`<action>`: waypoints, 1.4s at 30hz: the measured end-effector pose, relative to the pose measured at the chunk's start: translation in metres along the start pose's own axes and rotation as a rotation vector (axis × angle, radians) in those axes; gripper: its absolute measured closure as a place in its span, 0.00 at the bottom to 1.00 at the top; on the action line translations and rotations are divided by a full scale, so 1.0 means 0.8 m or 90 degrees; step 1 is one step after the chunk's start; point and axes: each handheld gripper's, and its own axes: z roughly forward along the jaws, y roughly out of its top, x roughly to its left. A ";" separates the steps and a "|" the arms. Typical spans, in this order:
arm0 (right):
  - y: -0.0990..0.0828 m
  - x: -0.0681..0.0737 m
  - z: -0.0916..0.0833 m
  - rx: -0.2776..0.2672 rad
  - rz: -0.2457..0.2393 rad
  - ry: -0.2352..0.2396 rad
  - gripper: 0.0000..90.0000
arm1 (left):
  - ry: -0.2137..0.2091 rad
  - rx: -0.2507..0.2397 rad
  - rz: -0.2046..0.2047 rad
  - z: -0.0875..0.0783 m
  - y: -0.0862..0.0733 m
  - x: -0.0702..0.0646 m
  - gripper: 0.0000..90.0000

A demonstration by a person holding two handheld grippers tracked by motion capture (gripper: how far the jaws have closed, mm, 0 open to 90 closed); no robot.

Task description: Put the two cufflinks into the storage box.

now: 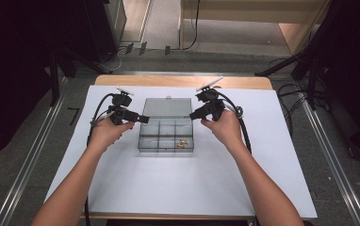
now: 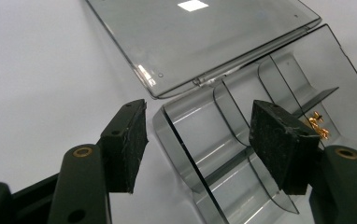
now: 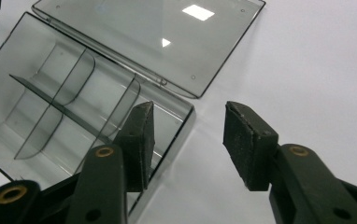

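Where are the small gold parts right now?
In the high view, the small gold parts lie in the front right compartment of the open clear plastic box, nearer the right gripper than the left gripper.

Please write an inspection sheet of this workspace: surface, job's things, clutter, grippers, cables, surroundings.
Surface: white sheet over a wooden table.
Job's things: clear compartment box, lid open and lying flat behind it; small gold pieces in the near right compartment.
Clutter: nothing seen.
Grippers: left gripper open at the box's left wall; right gripper open at its right wall; neither presses on it.
Cables: black cable from the left gripper, another from the right.
Surroundings: grey floor, metal rails, dark stands.
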 end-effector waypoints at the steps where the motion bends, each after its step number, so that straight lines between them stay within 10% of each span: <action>1: 0.003 0.001 0.002 0.006 0.004 -0.004 0.62 | 0.001 0.003 -0.005 0.001 0.002 0.001 0.42; 42: 0.063 0.001 0.075 0.073 0.121 -0.035 0.68 | 0.055 0.054 -0.097 0.052 0.052 0.023 0.46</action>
